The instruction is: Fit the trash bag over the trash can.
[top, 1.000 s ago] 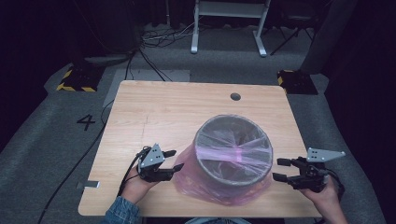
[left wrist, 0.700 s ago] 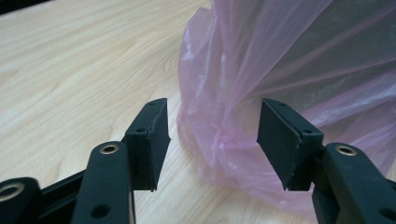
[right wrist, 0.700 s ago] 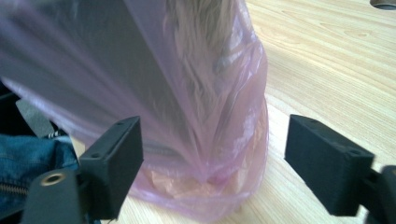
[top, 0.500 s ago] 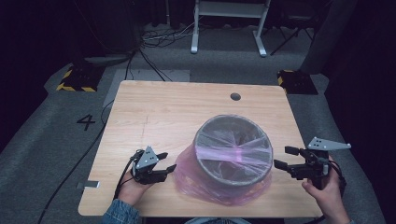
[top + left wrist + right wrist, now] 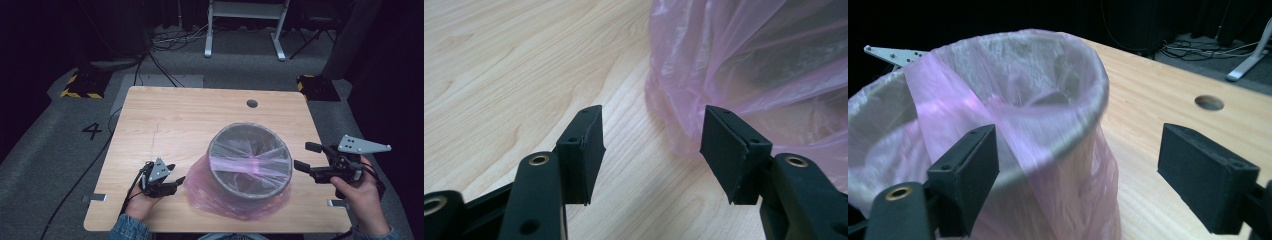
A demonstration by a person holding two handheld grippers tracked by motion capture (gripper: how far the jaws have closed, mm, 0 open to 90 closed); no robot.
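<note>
Lifted clear, my right gripper (image 5: pixel 306 156) has just been opening, empty; left gripper (image 5: pixel 179 182) gapes too: grab pink bag (image 5: pixel 210 192) hem low.

We see the wooden table (image 5: pixel 165 125) lit evenly from above, while the floor and room behind it sink into deep darkness. Shadows on the wood are soft and short. The pink bag (image 5: pixel 240 197) catches a mild sheen where the film stretches across the bin's mouth. In the right gripper view the bag (image 5: pixel 1013 130) is smeared by blur. In the left gripper view the wood grain (image 5: pixel 524 65) stays sharp, with the near black jaws slightly soft.
</note>
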